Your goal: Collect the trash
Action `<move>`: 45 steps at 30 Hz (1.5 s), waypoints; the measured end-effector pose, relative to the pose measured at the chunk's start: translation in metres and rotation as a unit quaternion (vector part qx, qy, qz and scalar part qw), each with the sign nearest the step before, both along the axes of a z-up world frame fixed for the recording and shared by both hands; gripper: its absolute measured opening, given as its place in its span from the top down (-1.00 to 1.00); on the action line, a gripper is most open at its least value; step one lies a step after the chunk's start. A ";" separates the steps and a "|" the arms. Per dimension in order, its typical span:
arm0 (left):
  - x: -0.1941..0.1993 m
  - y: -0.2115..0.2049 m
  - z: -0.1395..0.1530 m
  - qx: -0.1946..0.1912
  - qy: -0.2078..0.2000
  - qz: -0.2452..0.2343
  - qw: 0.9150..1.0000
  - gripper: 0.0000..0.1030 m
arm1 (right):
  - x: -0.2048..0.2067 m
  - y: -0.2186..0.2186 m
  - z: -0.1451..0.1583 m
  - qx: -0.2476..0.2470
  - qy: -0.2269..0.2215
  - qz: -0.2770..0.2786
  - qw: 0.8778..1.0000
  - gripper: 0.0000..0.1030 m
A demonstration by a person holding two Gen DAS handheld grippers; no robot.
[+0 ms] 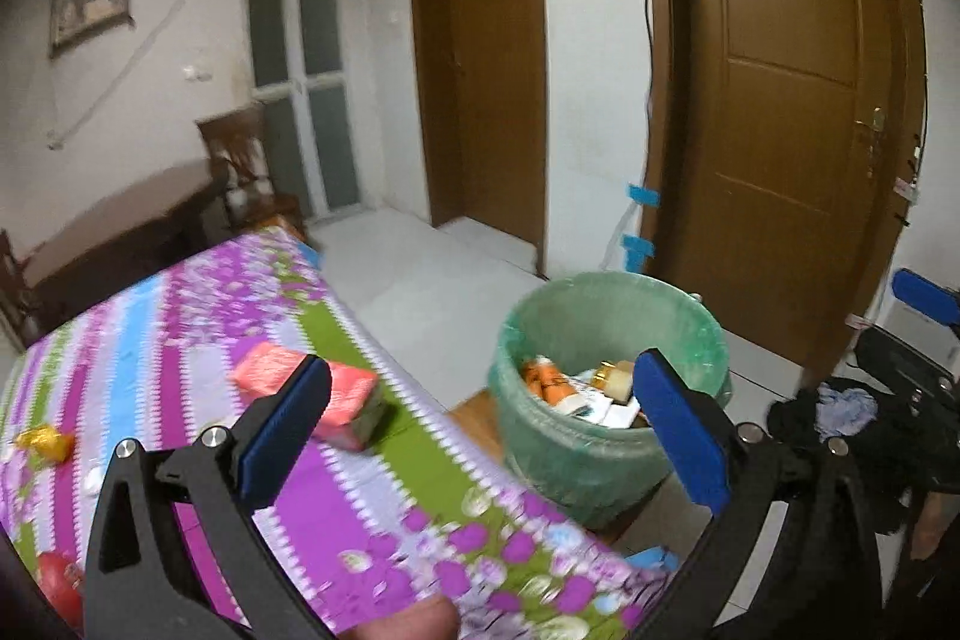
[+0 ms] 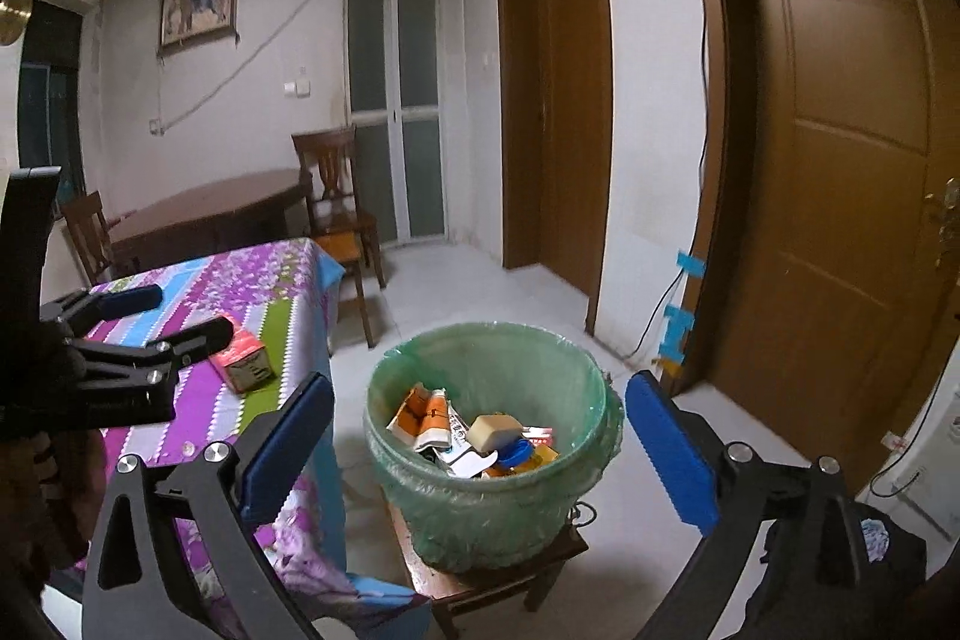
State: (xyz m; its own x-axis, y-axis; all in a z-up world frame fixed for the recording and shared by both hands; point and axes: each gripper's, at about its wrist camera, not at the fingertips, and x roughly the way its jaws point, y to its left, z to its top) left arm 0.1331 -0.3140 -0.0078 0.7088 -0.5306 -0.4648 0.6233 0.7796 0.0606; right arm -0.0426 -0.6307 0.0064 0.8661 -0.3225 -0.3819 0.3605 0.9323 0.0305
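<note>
A green-lined trash bin (image 2: 492, 460) stands on a low wooden stool (image 2: 480, 580) beside the table; it holds several pieces of trash, among them an orange tube (image 2: 429, 415). The bin also shows in the left wrist view (image 1: 606, 400). A pink box (image 1: 312, 394) lies on the flowered tablecloth (image 1: 180, 340); it also shows in the right wrist view (image 2: 243, 355). A gold wrapper (image 1: 45, 442) lies at the left and a red object (image 1: 60, 580) near the front left. My left gripper (image 1: 480, 436) is open and empty over the table's edge. My right gripper (image 2: 480, 454) is open and empty before the bin.
Brown doors (image 2: 840, 160) stand on the right wall. A dark wooden table (image 2: 210, 214) and chairs (image 2: 336, 196) stand at the back. Light floor (image 2: 480, 292) lies between the table and the doors. A dark bag (image 1: 852, 418) lies at the right.
</note>
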 end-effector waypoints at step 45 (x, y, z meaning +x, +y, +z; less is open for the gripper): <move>-0.086 0.057 -0.008 -0.027 -0.057 -0.049 0.997 -0.89 | -0.112 0.091 0.018 -0.001 -0.043 -0.018 0.999 -0.90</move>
State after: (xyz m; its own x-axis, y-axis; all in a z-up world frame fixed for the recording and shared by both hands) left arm 0.0475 -0.2570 -0.0158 0.6988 -0.6222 -0.3528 0.6885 0.7188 0.0960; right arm -0.1548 -0.5400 0.0247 0.8834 -0.3551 -0.3058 0.3902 0.9187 0.0603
